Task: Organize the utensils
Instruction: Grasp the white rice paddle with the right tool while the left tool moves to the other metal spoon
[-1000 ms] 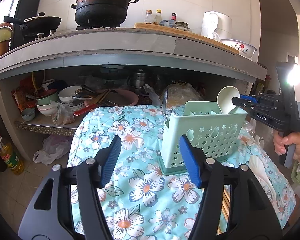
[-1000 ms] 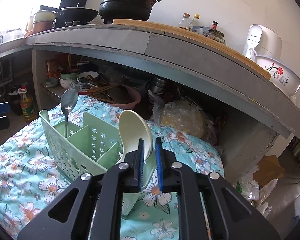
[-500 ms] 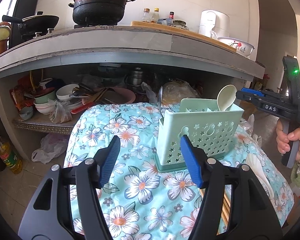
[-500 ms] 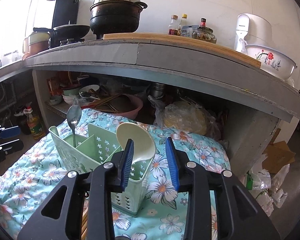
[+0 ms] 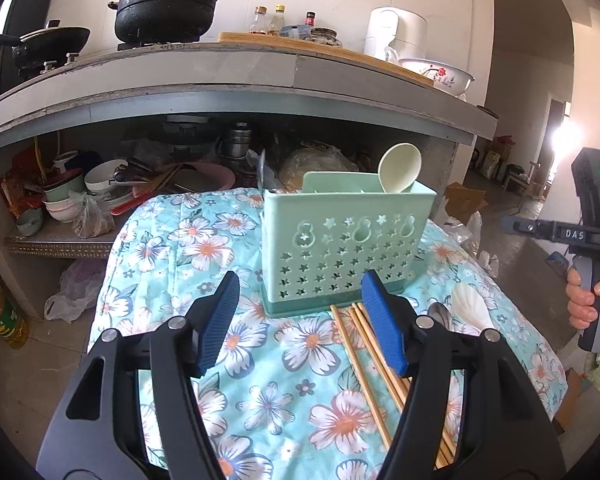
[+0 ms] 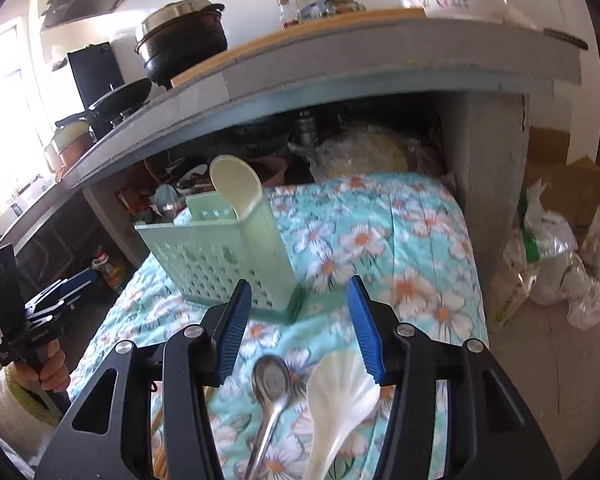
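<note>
A pale green utensil caddy (image 5: 346,246) stands on the floral cloth (image 5: 204,248); it also shows in the right wrist view (image 6: 224,264). A cream ladle-like spoon (image 5: 399,168) stands in its right end, and a metal spoon (image 5: 262,168) stands in its left end. Wooden chopsticks (image 5: 374,354) lie on the cloth before the caddy. A metal spoon (image 6: 271,384) and a white scalloped spoon (image 6: 340,396) lie between the fingers of my right gripper (image 6: 296,320), which is open and empty above them. My left gripper (image 5: 300,320) is open and empty in front of the caddy.
A grey counter (image 5: 220,76) overhangs the table, with a black pot (image 5: 168,4), bottles and a white bowl (image 5: 440,76) on it. The shelf beneath holds bowls and plates (image 5: 100,184). Plastic bags (image 6: 560,252) lie on the floor at the right.
My right gripper opened, let go of the cream spoon now standing in the caddy, and pulled back over the spoons on the cloth. My left gripper drew back; chopsticks came into view.
</note>
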